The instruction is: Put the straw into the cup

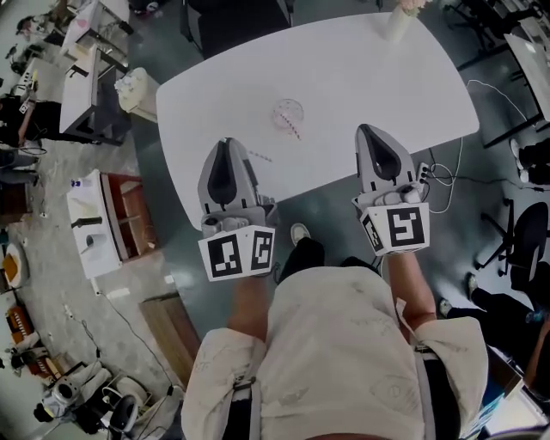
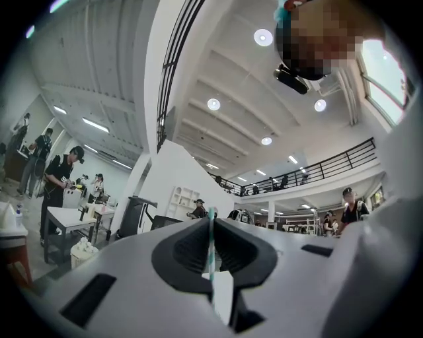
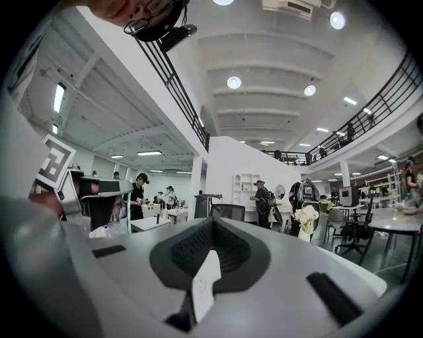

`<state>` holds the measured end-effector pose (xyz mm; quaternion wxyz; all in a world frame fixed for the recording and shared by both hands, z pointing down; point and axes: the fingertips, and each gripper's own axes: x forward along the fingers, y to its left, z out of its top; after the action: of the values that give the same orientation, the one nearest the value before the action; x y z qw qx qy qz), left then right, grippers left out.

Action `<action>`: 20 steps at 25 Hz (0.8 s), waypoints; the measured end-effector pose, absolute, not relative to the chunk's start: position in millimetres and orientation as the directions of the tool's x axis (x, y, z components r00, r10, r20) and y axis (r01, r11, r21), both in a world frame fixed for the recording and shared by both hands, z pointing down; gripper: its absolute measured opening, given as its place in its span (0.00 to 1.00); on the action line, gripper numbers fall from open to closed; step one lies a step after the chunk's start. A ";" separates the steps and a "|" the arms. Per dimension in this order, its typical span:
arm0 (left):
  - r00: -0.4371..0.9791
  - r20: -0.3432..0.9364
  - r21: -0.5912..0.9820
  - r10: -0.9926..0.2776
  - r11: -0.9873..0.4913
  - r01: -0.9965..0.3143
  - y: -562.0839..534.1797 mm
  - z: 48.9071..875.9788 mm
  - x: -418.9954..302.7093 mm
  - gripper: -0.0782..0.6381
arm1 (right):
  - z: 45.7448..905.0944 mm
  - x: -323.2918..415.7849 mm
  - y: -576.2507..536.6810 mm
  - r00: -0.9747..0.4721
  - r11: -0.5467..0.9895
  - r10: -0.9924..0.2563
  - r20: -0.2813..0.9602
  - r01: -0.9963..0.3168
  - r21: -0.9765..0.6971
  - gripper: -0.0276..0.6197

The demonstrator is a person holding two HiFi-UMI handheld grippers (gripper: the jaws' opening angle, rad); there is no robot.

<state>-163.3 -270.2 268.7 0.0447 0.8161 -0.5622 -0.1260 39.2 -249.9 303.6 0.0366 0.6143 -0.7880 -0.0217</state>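
Left gripper (image 2: pixel 211 220) is pinching a striped straw (image 2: pixel 211 254), carry step; right gripper (image 3: pixel 213 224) is idling closed, empty; next likely needing alignment above the clear cup (image 1: pixel 288 112).

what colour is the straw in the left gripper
Teal and white stripes on the straw, clearest in the left gripper view.

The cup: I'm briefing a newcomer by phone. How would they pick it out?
Find the white table; near its middle, beyond and right of the left gripper, sits the cup. It is clear and round, unlike the pale vase at the far edge.
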 end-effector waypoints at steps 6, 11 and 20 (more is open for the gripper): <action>0.376 -0.165 0.260 -0.912 -0.408 -0.875 -318.7 275.4 -166.1 0.14 | 307.5 35.6 -283.4 -0.197 0.200 -0.980 0.040 -0.975 0.097 0.05; 0.409 -0.149 0.286 -0.900 -0.435 -0.854 -354.0 290.1 -151.8 0.14 | 324.5 46.5 -311.0 -0.170 0.175 -0.983 0.062 -0.982 0.078 0.05; 0.422 -0.049 0.372 -0.905 -0.409 -0.833 -425.1 343.9 -108.2 0.14 | 365.6 88.7 -376.8 -0.181 0.184 -0.976 0.118 -0.983 0.012 0.04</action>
<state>-108.2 -425.1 343.9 0.1468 0.8304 -0.5234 -0.1223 88.7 -376.8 365.6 0.0491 0.6380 -0.7678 0.0333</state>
